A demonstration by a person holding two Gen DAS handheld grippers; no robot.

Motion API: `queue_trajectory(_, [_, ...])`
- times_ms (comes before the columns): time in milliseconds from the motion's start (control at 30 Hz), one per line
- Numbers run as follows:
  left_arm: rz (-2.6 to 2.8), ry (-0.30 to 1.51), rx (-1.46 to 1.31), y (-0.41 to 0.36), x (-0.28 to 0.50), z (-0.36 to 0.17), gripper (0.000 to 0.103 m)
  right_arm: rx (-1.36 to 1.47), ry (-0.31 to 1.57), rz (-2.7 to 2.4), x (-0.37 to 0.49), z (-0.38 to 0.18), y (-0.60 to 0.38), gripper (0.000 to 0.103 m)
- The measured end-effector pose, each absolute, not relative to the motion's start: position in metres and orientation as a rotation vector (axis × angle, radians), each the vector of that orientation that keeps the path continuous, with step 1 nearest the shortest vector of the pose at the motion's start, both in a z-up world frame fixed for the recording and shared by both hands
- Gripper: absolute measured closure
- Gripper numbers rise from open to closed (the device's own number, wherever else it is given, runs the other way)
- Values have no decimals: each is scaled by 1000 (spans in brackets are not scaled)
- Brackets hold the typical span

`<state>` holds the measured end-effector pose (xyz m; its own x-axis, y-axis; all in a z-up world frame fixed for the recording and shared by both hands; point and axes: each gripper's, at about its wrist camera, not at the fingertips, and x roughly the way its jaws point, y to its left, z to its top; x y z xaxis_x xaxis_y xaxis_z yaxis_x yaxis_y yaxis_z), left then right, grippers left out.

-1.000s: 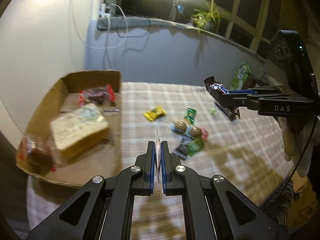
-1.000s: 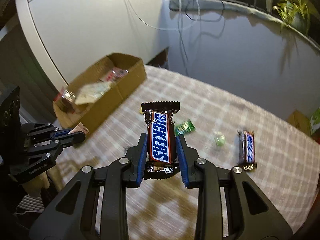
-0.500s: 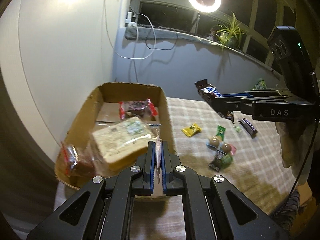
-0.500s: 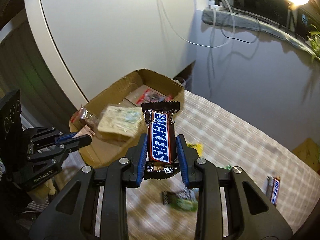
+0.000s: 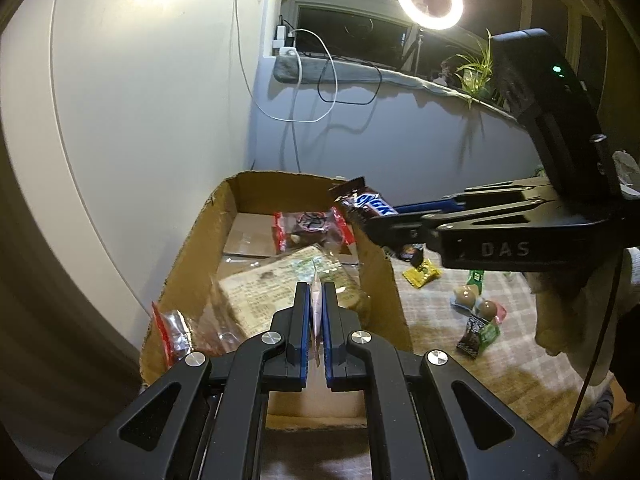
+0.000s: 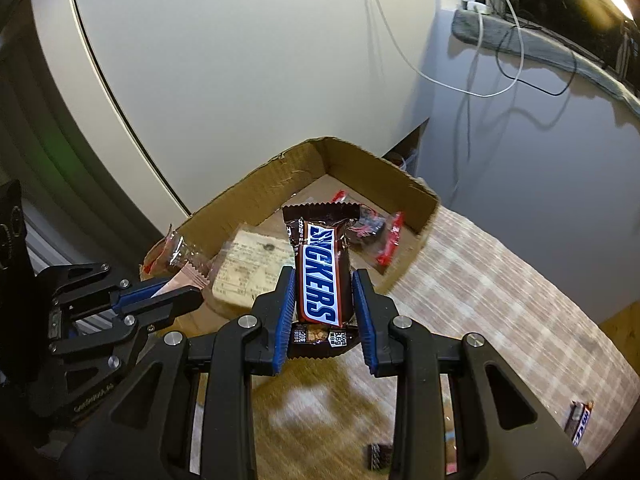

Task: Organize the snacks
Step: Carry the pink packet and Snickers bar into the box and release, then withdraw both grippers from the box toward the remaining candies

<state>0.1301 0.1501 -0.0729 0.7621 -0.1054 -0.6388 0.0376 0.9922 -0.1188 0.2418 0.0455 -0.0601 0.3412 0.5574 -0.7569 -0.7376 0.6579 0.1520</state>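
My left gripper (image 5: 317, 300) is shut on a thin pink sachet (image 5: 316, 308), seen edge-on, above the near end of the cardboard box (image 5: 188, 256). My right gripper (image 6: 323, 292) is shut on a Snickers bar (image 6: 320, 276) and holds it in the air by the box's right wall (image 6: 384, 172). In the left wrist view the right gripper (image 5: 384, 220) comes in from the right with the bar (image 5: 366, 202). In the right wrist view the left gripper (image 6: 192, 286) sits at the left with the sachet (image 6: 188, 276). The box holds a wrapped sandwich (image 5: 276, 292) and red-wrapped cakes (image 5: 312, 228).
Loose snacks lie on the checked tablecloth (image 5: 436, 320) right of the box: a yellow packet (image 5: 422, 274), a green packet (image 5: 476, 278), round candies (image 5: 476, 302) and a dark wrapper (image 5: 478, 336). Another bar (image 6: 580, 424) lies at the far right. A white wall stands behind the box.
Both grippers have moved left toward the box with their snacks held. The left gripper now hangs over the box's near end; the Snickers bar has reached the box's right wall.
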Motion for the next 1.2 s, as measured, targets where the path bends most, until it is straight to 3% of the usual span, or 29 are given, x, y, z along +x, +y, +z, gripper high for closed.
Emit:
queue_trajectory(233, [-62, 703, -89, 153, 134, -75, 98, -231, 902, 861, 252, -68, 60, 73])
queue_trajectory(333, [-52, 700, -79, 153, 134, -75, 87, -231, 904, 863, 253, -70, 64, 73])
queue_trajectory(467, [-41, 696, -75, 153, 133, -74, 79, -225, 895, 859, 255, -68, 63, 71])
queue_trajectory(533, [-36, 693, -70, 152, 132, -73, 71, -222, 886, 851, 254, -66, 62, 60])
queue_trajectory(600, [-33, 689, -67, 151, 132, -73, 65, -221, 867, 841, 253, -62, 59, 40])
queue_trajectory(667, [-31, 686, -64, 150, 130, -72, 60, -226, 848, 832, 250, -58, 56, 35])
queue_trajectory(800, [-35, 683, -60, 147, 128, -69, 58, -234, 844, 810, 250, -53, 52, 35])
queue_trajectory(867, [-34, 677, -61, 146, 126, -66, 49, -235, 842, 800, 249, -51, 47, 35])
queue_trajectory(1067, [-35, 651, -70, 141, 120, -60, 41, -215, 830, 762, 244, -45, 22, 35])
queue_trajectory(1200, [-46, 637, -92, 136, 115, -58, 41, -183, 804, 727, 239, -37, -4, 35])
